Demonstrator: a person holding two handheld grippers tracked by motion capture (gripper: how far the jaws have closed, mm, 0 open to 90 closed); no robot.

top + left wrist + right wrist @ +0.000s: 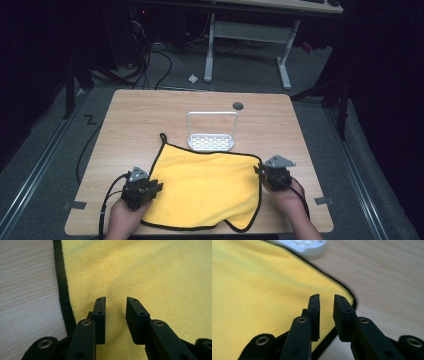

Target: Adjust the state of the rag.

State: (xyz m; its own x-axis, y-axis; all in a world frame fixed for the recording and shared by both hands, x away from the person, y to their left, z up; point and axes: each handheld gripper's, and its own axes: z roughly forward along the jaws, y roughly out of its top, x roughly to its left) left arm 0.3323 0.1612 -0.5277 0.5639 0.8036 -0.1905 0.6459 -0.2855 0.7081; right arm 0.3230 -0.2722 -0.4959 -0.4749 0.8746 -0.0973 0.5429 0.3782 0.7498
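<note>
Left gripper (156, 187): jaws part open with a clear gap, nothing pinched, hovering over the yellow cloth (207, 187) just inside its black-trimmed left edge. In the left gripper view the fabric lies flat under the pads (100, 312), hem at 9 o'clock.

Right gripper (261, 172): jaws a narrow slot apart, nothing between them, sitting at the cloth's far right corner (348, 296); trim runs out at 1 o'clock toward the white rack (211, 131).

Cloth lies spread on the wooden table (150, 110), near centre, rack touching its far edge at 12 o'clock. Near hem is rumpled around 5 o'clock.

Judgement: this is the pre-grasp step for a fold, both tools lined up on opposite side edges. Next move calls for dropping each jaw pair over the hem, pinching the 2 edges, then lifting together so the cloth doesn't skew.
</note>
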